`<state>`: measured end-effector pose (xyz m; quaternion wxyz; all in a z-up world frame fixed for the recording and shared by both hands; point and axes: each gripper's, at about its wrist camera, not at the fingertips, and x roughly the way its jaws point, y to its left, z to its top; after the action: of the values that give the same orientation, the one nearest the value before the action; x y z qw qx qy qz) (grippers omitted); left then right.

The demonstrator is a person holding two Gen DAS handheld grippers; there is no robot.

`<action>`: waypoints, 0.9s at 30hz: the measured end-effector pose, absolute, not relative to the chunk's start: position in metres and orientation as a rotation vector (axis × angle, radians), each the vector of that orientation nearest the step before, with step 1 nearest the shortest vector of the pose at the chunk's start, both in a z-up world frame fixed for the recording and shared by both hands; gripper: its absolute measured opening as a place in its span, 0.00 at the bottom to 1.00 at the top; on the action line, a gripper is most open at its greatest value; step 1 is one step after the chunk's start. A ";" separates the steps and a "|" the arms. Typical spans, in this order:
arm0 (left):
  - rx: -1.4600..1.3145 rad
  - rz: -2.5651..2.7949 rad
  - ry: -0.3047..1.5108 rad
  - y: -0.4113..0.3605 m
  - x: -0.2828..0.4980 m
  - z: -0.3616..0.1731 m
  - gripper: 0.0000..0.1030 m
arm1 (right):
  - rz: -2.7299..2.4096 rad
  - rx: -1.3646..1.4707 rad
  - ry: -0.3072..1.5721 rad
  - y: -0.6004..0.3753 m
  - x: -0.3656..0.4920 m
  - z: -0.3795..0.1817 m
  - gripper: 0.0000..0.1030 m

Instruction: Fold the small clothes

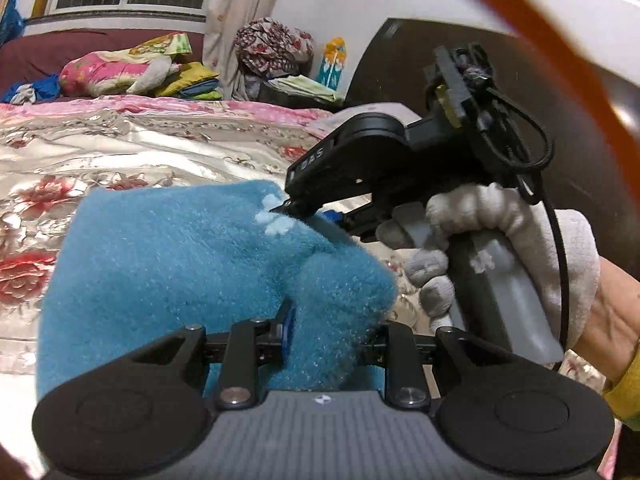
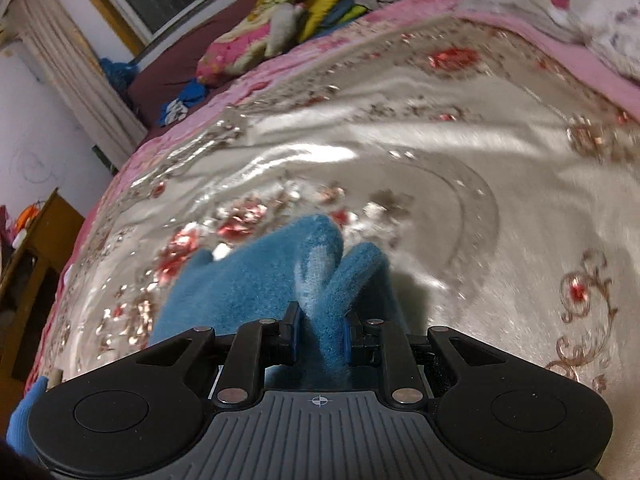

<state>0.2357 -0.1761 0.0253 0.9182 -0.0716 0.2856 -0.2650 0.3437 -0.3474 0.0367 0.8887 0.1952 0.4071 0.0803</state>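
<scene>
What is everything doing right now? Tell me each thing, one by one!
Blue cloth: bunched, lifted over the bed, pinched by both grippers.
Left gripper: shut on the cloth.
Right gripper: shut on the cloth.
Gloved hand: wrapped round the right gripper's handle.
Bedspread: spread out, wrinkled.
Curtain: hanging beside the window.

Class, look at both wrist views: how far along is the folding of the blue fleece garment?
Done: little that shows; no finished fold lies on the floral bedspread.
In hand: both grippers are clamped on the blue fleece garment, the left gripper at one bunched edge, the right gripper at another, and it hangs bunched between them over the bed.
Left: lay it flat, fold it and set it down.
</scene>
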 end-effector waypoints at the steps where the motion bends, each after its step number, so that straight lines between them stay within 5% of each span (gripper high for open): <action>1: -0.131 -0.545 0.584 -0.180 0.234 0.024 0.30 | 0.166 0.426 0.846 -0.349 0.344 0.033 0.19; 9: -0.040 -0.538 0.553 -0.194 0.218 0.018 0.31 | 0.187 0.533 0.819 -0.376 0.318 0.037 0.26; 20: -0.032 -0.604 0.525 -0.152 0.184 0.046 0.55 | 0.372 0.392 0.784 -0.345 0.231 0.082 0.34; 27: 0.014 -0.522 0.535 -0.112 0.183 0.051 0.57 | 0.312 0.285 0.863 -0.335 0.218 0.060 0.38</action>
<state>0.1829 -0.1121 0.0514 0.9310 0.0067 0.2611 -0.2549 0.2182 -0.3354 0.0595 0.8868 0.1369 0.4151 0.1503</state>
